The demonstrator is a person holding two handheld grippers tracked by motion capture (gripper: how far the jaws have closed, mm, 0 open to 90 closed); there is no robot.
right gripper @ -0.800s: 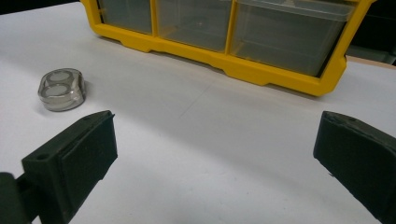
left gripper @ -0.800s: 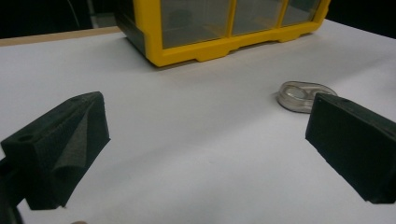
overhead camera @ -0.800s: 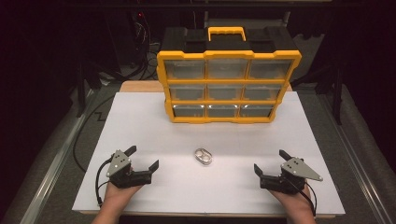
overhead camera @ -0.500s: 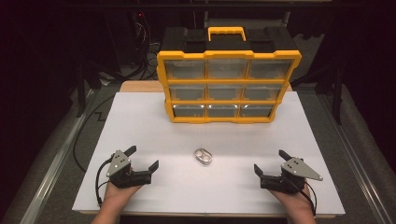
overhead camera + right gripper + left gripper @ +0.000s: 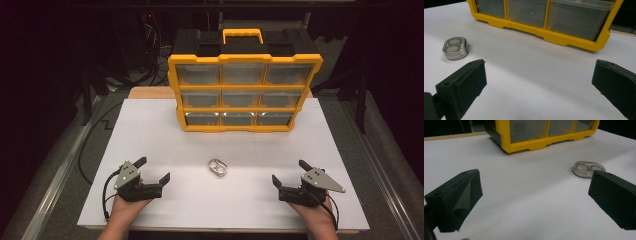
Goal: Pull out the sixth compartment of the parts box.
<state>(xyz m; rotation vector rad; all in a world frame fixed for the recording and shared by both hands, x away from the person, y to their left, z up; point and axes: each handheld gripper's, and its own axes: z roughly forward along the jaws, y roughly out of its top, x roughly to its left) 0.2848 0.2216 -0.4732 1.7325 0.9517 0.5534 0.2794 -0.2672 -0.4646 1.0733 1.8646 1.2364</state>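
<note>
A small clear oval plastic case (image 5: 218,167) lies flat on the white table top (image 5: 150,135), midway between the two hands. My left gripper (image 5: 152,170) rests near the front left, jaws wide open with nothing between them; the case (image 5: 588,169) sits ahead of it, just past its right-hand jaw. My right gripper (image 5: 289,172) rests near the front right, also wide open and holding nothing; the case (image 5: 455,48) lies off its left-hand jaw. A yellow and black organizer (image 5: 244,80) with clear drawers stands upright at the back of the table.
The organizer's drawers (image 5: 576,18) all look shut. A wooden board edge (image 5: 150,92) shows behind the white top. Dark floor, cables (image 5: 95,135) and rails (image 5: 380,165) surround the table on both sides.
</note>
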